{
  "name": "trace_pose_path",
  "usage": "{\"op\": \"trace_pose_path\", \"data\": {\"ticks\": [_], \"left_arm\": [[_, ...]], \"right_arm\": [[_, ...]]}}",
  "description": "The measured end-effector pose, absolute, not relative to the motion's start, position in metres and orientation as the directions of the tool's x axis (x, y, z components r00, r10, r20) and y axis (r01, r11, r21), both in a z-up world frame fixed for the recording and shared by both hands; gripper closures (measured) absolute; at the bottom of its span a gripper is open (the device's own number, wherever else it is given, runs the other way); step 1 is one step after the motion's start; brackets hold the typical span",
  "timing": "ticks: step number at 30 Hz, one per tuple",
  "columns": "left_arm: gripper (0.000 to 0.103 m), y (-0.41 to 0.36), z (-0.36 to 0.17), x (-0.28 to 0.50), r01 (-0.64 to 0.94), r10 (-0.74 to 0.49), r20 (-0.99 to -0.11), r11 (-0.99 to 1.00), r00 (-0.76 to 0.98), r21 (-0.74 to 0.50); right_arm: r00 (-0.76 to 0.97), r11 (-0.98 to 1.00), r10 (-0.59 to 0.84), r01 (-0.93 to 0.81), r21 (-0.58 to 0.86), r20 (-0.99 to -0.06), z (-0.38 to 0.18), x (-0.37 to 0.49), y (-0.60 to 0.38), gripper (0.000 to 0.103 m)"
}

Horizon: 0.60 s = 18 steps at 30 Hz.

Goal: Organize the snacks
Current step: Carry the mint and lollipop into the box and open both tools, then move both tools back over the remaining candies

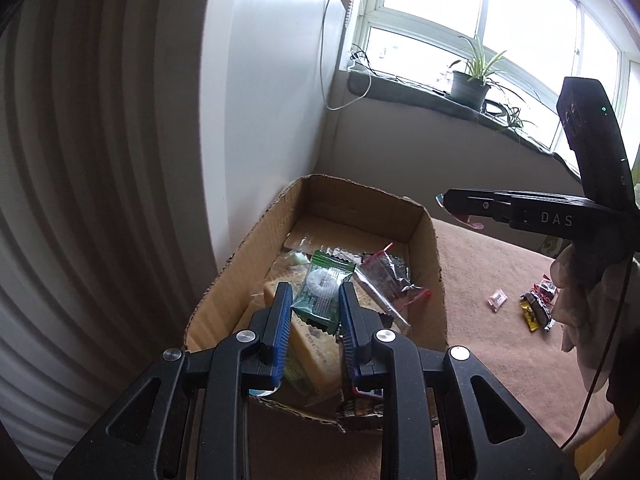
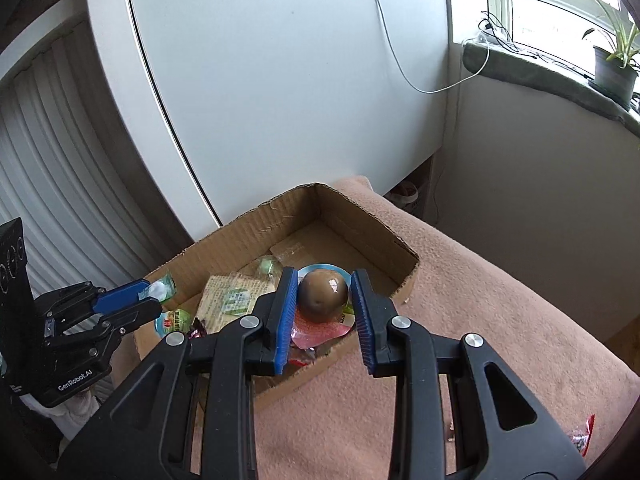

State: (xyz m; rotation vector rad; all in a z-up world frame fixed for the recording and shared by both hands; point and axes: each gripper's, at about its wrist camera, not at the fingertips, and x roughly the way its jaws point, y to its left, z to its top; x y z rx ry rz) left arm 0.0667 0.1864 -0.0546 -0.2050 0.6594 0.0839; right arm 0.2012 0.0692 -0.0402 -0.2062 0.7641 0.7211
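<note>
1. Left gripper (image 1: 313,300): narrow jaws clamp a green snack packet (image 1: 324,288) above the cardboard box (image 1: 434,256), evidently for dropping in.
2. Right gripper (image 2: 325,304): jaws closed on a brown egg-shaped snack pack (image 2: 322,295), over the box's near-right corner.
3. Box rear half is bare; its walls are low, so entry from above is unobstructed.
4. Loose snacks (image 1: 534,306) remain on the blanket (image 1: 500,280), right of the box.

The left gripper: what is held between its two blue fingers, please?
A green snack packet, pinched above the cardboard box; the left wrist view shows it.
</note>
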Motion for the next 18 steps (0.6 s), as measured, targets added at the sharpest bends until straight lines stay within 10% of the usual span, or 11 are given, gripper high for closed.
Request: {"op": "trace_pose_path", "data": {"ticks": [9,14,16,18], "left_arm": [[0.081,0.197,-0.062,0.074,-0.157,0.015,-0.634,0.973,0.773,-0.168],[0.072,0.197,-0.064,0.078,-0.153,0.012,-0.644,0.975,0.765,-0.163],[0.05,0.197,-0.063,0.078,-0.156,0.011,-0.641,0.973,0.767,-0.17],[0.05,0.196,-0.062,0.077,-0.156,0.011,-0.637,0.973,0.771,-0.172]], "right_arm": [[0.459,0.735,0.517,-0.671,0.1,-0.723,-0.056,0.218,0.095,0.072],[0.48,0.742,0.506,-0.665,0.079,-0.717,-0.055,0.217,0.098,0.028],[0.492,0.746,0.513,-0.661,0.082,-0.703,-0.05,0.215,0.094,0.018],[0.494,0.746,0.516,-0.661,0.084,-0.699,-0.046,0.213,0.091,0.016]]}}
